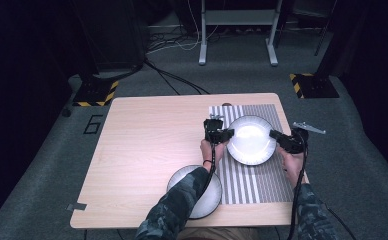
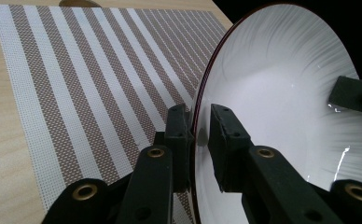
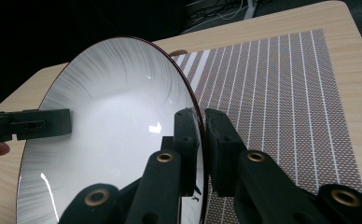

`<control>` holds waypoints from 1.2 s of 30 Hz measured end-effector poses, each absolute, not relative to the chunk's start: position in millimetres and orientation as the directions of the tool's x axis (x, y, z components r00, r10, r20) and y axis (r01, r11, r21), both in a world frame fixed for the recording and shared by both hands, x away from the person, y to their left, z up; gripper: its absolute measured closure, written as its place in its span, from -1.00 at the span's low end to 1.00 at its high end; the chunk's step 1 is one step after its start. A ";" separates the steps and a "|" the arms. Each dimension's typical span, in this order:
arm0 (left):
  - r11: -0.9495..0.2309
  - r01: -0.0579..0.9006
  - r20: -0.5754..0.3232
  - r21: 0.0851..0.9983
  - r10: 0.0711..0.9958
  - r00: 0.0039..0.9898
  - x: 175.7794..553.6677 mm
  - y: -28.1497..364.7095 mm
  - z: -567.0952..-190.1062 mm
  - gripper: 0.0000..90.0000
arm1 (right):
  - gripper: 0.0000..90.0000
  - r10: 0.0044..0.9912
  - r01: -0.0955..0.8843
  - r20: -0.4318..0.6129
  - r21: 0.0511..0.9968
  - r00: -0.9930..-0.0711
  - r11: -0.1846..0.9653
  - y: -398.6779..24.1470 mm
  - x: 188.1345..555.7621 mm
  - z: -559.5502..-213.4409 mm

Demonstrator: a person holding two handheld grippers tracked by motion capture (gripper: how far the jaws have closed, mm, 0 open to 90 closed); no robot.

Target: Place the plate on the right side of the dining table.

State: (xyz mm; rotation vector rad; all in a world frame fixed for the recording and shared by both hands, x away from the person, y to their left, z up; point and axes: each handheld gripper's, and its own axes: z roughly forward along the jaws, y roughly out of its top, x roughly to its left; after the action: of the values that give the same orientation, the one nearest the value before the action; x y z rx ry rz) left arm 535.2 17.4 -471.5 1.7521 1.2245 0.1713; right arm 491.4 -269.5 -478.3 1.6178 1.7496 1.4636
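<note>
Glossy white plate, woven striped mat, matt pale wood table

Left tool and right tool face each other, jaws nearly closed, each pinching an opposite rim; both forearms reach forward.

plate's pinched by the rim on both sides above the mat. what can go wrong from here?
1. The white plate is held only by thin rim pinches from the left hand-held gripper and the right hand-held gripper; the glossy glaze could slip.
2. Uneven hand motion could twist it loose.
3. Lowering blind risks missing the striped placemat.
</note>
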 end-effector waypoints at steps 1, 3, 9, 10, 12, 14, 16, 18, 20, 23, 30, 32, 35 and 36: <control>-0.040 0.651 -0.376 0.758 0.789 0.486 535.3 16.7 -471.7 0.73 | 0.85 0.880 0.529 0.378 0.829 -0.288 -0.183 -269.4 491.8 -478.7; -0.046 0.651 -0.371 0.758 0.790 0.489 536.6 16.0 -471.9 0.72 | 0.85 0.878 0.531 0.383 0.826 -0.286 -0.188 -270.0 492.6 -479.8; -0.054 0.657 -0.366 0.752 0.794 0.485 539.5 13.8 -474.1 0.72 | 0.85 0.880 0.536 0.384 0.823 -0.281 -0.188 -271.7 495.2 -483.1; -0.053 0.659 -0.368 0.750 0.794 0.483 540.0 13.4 -474.8 0.72 | 0.85 0.880 0.538 0.383 0.822 -0.279 -0.187 -271.6 495.4 -483.5; -0.054 0.660 -0.365 0.749 0.798 0.480 541.0 12.8 -476.0 0.72 | 0.85 0.881 0.539 0.384 0.821 -0.277 -0.189 -271.8 496.5 -485.0; -0.058 0.663 -0.365 0.746 0.797 0.481 542.3 12.5 -477.2 0.72 | 0.85 0.880 0.544 0.386 0.817 -0.275 -0.189 -271.8 497.5 -486.4; -0.055 0.668 -0.369 0.742 0.798 0.476 543.4 12.4 -478.6 0.71 | 0.85 0.880 0.548 0.391 0.813 -0.269 -0.194 -271.7 498.2 -487.6; -0.049 0.671 -0.373 0.740 0.800 0.470 544.6 12.2 -480.0 0.71 | 0.85 0.880 0.548 0.390 0.814 -0.270 -0.193 -271.7 498.9 -488.8; -0.047 0.676 -0.376 0.736 0.801 0.466 545.7 12.4 -481.4 0.71 | 0.86 0.880 0.551 0.393 0.811 -0.269 -0.194 -271.5 499.6 -489.9; -0.046 0.678 -0.377 0.734 0.803 0.462 547.2 11.4 -482.5 0.71 | 0.86 0.879 0.552 0.395 0.810 -0.267 -0.196 -272.0 501.0 -491.9; -0.054 0.678 -0.367 0.733 0.808 0.461 549.2 9.6 -485.6 0.71 | 0.86 0.877 0.564 0.408 0.799 -0.252 -0.209 -272.7 502.3 -496.7; -0.050 0.681 -0.369 0.730 0.810 0.456 549.3 9.2 -486.5 0.71 | 0.86 0.877 0.568 0.412 0.795 -0.247 -0.213 -273.0 502.8 -498.0; -0.045 0.687 -0.375 0.725 0.811 0.449 550.5 9.4 -489.1 0.71 | 0.86 0.875 0.572 0.418 0.791 -0.243 -0.219 -273.1 503.7 -499.5; -0.046 0.689 -0.375 0.723 0.811 0.449 550.9 9.4 -489.9 0.71 | 0.86 0.875 0.573 0.419 0.790 -0.242 -0.220 -272.9 503.9 -500.0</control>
State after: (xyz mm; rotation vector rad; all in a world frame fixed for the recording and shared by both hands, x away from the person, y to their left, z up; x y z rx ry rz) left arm 550.9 9.4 -489.9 1.7775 1.2855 0.1664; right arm 503.9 -272.9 -500.0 1.7154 1.7411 1.4467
